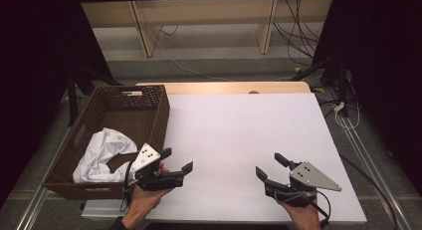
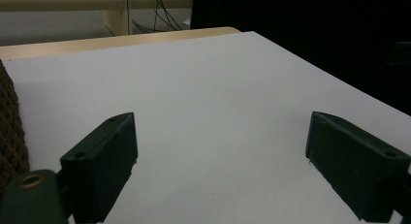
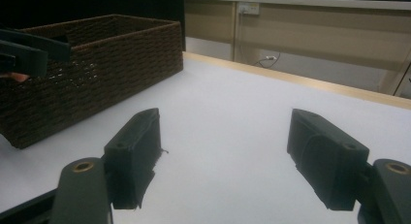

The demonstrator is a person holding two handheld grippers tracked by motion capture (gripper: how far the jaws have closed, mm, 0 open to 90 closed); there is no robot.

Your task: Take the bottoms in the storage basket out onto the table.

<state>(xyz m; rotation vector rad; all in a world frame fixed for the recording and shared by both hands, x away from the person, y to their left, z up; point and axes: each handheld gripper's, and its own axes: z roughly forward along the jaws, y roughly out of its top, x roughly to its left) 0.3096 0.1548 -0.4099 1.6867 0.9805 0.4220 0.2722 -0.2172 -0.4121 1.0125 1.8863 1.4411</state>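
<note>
A brown woven basket stands at the table's left side, with a crumpled white cloth lying inside it. My left gripper hovers just right of the basket's near corner, jaws wide open with nothing between them; in its own view the left gripper looks across bare white table. My right gripper sits near the front right of the table, also open and empty. In the right gripper view the right gripper faces the basket, which stands at the left.
The white table top has a wooden strip along its far edge. Beyond it are wooden legs and loose cables on the floor. Dark curtains flank both sides. The other gripper's jaw tips show at the left edge of the right gripper view.
</note>
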